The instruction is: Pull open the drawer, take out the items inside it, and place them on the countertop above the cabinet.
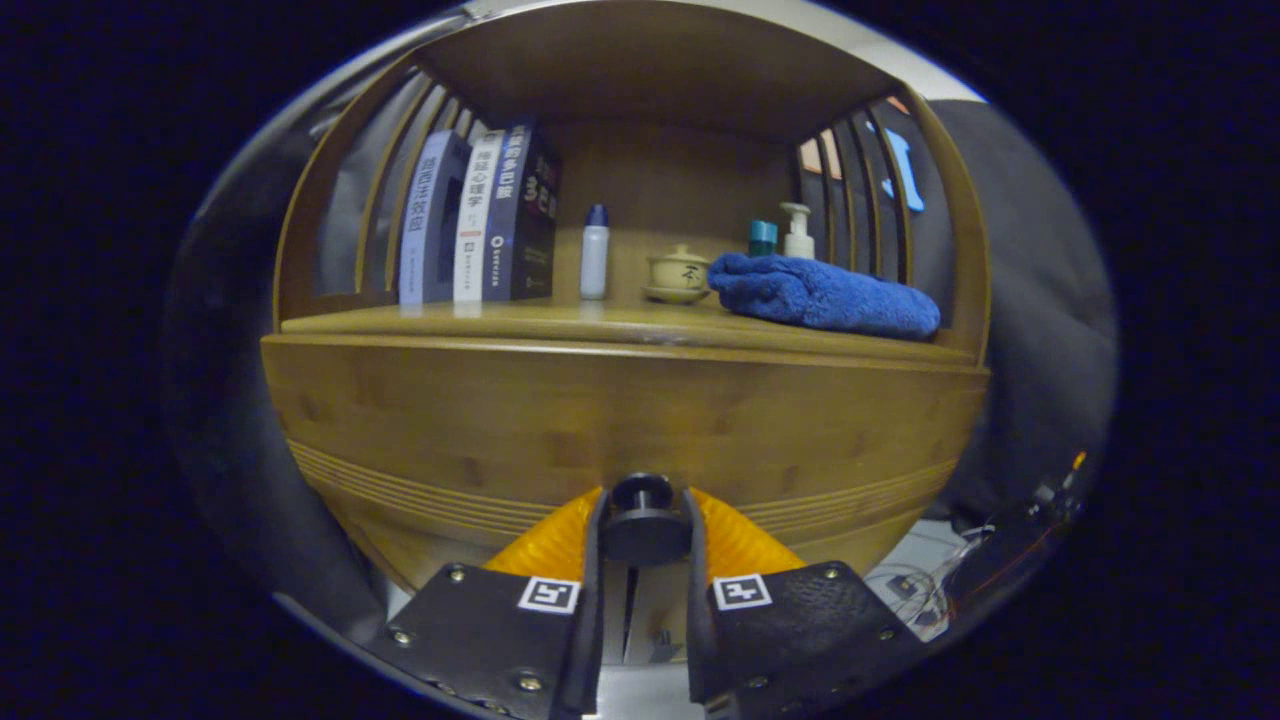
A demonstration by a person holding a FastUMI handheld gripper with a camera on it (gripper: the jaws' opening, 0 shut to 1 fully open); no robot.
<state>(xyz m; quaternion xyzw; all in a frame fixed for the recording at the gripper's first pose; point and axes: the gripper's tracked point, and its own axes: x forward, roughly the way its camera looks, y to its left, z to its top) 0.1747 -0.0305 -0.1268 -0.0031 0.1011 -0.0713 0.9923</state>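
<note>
A wooden cabinet faces me, its drawer front (620, 415) closed flush below the countertop (560, 322). A round dark knob (642, 520) sticks out of the drawer front low in the middle. My gripper (642, 535) has its two fingers closed against the knob's left and right sides, holding it. What lies inside the drawer is hidden.
On the countertop stand three upright books (480, 220) at the left, a white bottle with a blue cap (595, 255), a small lidded ceramic cup on a saucer (677, 273), a folded blue towel (825, 293), a teal bottle (762, 238) and a pump bottle (797, 232). A shelf roof closes it above.
</note>
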